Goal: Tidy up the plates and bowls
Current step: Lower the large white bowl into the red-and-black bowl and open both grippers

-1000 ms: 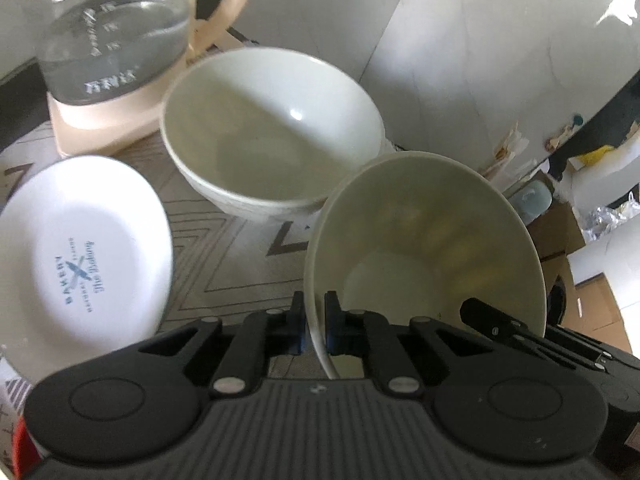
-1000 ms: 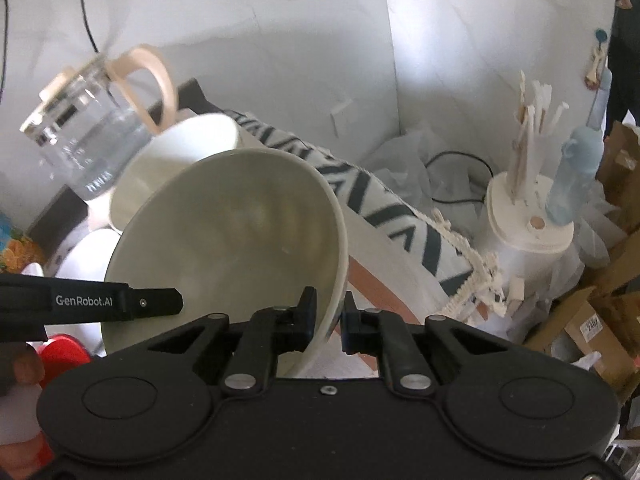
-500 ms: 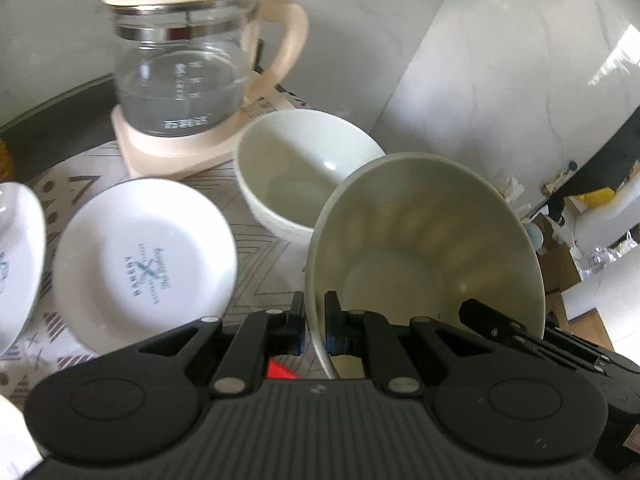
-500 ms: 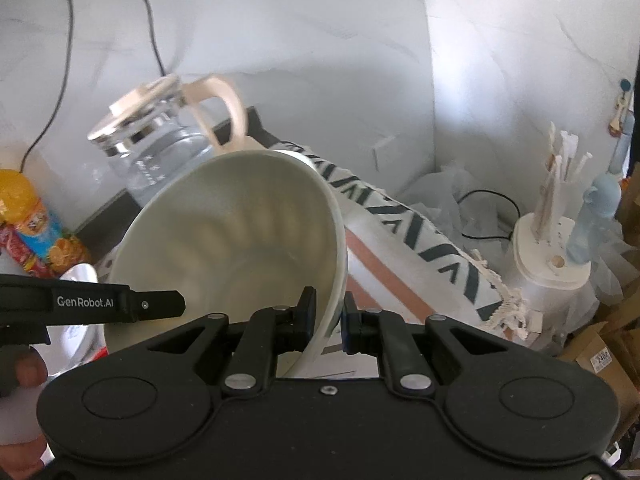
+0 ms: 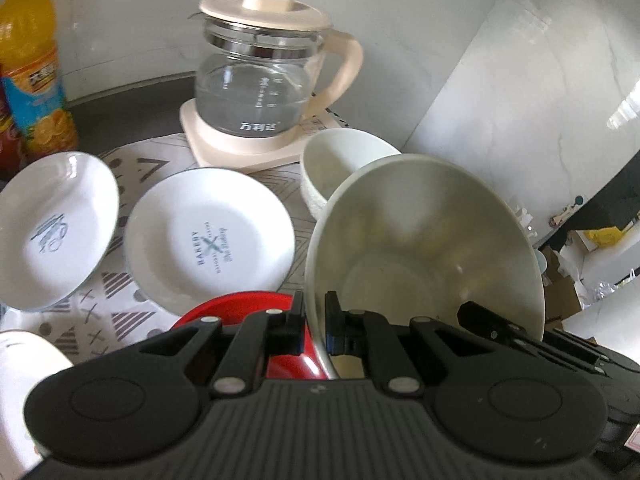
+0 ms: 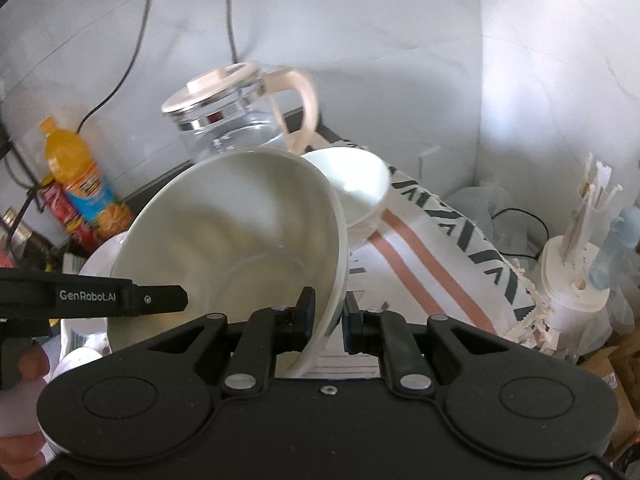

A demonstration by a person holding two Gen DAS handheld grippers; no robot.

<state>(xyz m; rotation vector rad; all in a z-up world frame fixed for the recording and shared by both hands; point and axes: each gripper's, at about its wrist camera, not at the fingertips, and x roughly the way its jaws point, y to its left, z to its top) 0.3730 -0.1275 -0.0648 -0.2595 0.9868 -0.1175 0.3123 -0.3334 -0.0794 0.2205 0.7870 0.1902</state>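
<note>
I have both my left gripper (image 5: 314, 322) and right gripper (image 6: 329, 320) clamped on opposite rims of the tilted cream ceramic bowl (image 5: 432, 256).

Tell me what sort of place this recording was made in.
Most likely a home kitchen or dining corner: a glass kettle on its base, plates and bowls on a patterned cloth, and a juice bottle against a marble-look wall.
</note>
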